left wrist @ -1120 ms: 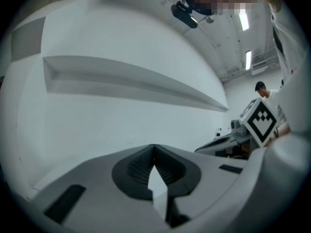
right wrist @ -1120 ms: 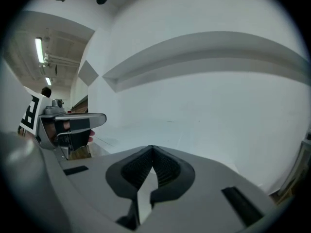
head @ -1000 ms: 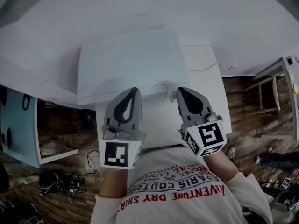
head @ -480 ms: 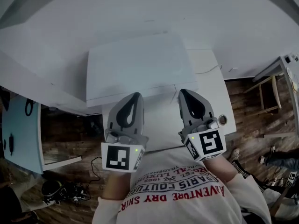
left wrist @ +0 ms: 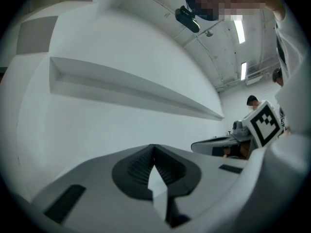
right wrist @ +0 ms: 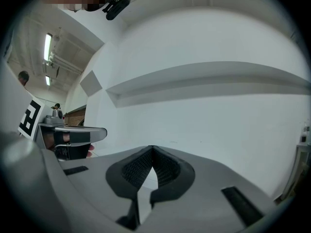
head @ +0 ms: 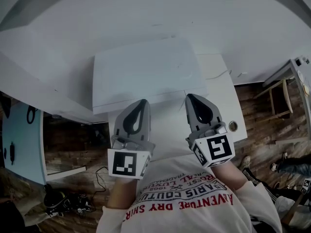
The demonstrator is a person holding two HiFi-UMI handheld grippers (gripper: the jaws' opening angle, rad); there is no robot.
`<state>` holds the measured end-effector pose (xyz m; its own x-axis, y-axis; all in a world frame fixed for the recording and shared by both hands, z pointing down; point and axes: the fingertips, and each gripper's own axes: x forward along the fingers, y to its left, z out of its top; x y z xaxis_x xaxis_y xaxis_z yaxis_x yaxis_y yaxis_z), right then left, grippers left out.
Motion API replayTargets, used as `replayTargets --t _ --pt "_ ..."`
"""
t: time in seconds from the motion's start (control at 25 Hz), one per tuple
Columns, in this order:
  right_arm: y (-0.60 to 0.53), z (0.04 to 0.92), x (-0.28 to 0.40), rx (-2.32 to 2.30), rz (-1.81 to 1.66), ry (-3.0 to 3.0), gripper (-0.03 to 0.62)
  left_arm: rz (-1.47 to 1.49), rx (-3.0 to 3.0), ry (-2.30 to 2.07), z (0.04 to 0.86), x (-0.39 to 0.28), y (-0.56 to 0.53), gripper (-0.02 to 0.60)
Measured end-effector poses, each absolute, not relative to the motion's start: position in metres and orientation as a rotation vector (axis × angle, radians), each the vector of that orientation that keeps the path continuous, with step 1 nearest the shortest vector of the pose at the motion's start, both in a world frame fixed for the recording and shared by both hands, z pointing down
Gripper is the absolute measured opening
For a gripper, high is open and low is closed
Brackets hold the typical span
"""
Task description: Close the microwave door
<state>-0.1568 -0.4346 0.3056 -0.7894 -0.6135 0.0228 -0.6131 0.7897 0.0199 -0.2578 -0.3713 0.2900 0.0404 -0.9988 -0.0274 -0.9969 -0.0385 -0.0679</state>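
Observation:
From above, the white microwave (head: pixel 146 72) shows only its flat top; it stands on a white table (head: pixel 221 115) against a white wall. Its front edge lies just beyond both gripper tips, and the door face is hidden from this angle. My left gripper (head: pixel 141 103) is shut and holds nothing, hovering near the front edge left of centre. Beside it to the right, my right gripper (head: pixel 190 97) is also shut and empty. In the left gripper view the jaws (left wrist: pixel 153 147) meet at the tip against a white wall with a ledge (left wrist: pixel 136 89). The right gripper view shows closed jaws (right wrist: pixel 152 148) likewise.
A round grommet hole (head: pixel 233 125) sits in the table at the right, with a thin cable (head: pixel 218 74) behind it. A pale blue panel (head: pixel 19 140) stands at the left over a wooden floor with tangled cables (head: pixel 68 204). A chair (head: pixel 279 96) is at the right.
Both grippers stay shut and side by side in almost the same pose. The head view has drifted, so the microwave now sits a little further right in the picture.

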Motion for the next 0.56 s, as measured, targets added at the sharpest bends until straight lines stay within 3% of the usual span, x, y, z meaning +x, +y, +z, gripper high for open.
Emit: replayTargets --t 0.56 --pt "-0.448 0.314 -0.16 1.012 -0.005 -2.909 0.008 -0.054 -2.245 2.125 0.299 -0.261 -0.385 0.003"
